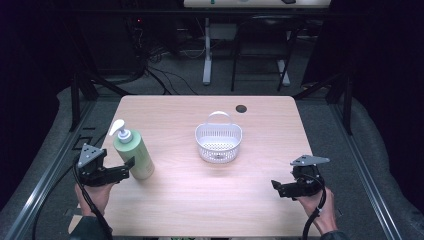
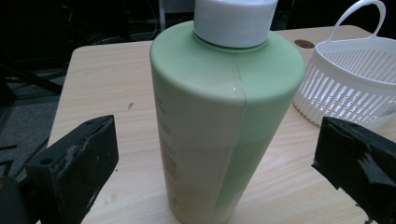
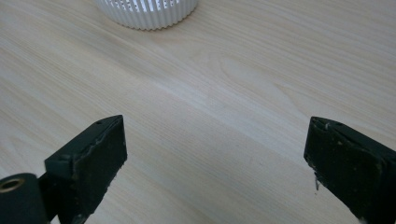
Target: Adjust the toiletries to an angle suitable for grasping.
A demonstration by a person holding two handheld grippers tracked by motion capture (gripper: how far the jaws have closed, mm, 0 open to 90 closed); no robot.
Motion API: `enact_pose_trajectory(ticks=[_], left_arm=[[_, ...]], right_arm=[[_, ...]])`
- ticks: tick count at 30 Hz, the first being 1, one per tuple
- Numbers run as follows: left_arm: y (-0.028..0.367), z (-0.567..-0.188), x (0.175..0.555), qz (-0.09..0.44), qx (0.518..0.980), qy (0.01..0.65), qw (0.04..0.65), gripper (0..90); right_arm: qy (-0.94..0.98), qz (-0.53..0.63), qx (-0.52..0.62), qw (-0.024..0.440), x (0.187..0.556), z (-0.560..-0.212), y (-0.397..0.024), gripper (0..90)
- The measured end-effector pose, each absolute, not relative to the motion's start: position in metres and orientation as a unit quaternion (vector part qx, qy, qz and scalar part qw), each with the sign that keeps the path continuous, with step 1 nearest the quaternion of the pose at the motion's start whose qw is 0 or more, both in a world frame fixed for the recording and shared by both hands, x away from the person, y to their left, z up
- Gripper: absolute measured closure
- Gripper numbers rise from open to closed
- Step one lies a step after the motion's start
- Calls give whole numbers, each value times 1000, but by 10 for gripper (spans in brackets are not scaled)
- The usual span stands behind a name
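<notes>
Green pump bottle (image 1: 134, 154) upright near table's left edge, white pump head on top. Left gripper (image 1: 126, 169) right at it: jaws spread wide, one either side of the bottle's body, neither touching it in the left gripper view (image 2: 224, 140). White slatted basket (image 1: 218, 142) with loop handle stands mid-table, well apart to the bottle's right. Right gripper (image 1: 276, 187) low over bare wooden table (image 1: 200, 200) near right edge, jaws spread, nothing between them.
</notes>
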State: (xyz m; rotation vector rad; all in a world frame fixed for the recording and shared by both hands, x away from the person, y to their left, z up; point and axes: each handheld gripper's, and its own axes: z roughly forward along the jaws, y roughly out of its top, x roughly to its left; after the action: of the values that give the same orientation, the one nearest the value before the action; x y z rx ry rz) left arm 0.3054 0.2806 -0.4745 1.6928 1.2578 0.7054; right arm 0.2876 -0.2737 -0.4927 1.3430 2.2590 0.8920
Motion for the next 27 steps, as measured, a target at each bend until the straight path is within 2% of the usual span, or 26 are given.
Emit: enact_pose_trajectory(ticks=[27], left_arm=[[267,-477,332,304,673,511,440,6]], right_arm=[[800,321,472,186,285,-492,-272,55]])
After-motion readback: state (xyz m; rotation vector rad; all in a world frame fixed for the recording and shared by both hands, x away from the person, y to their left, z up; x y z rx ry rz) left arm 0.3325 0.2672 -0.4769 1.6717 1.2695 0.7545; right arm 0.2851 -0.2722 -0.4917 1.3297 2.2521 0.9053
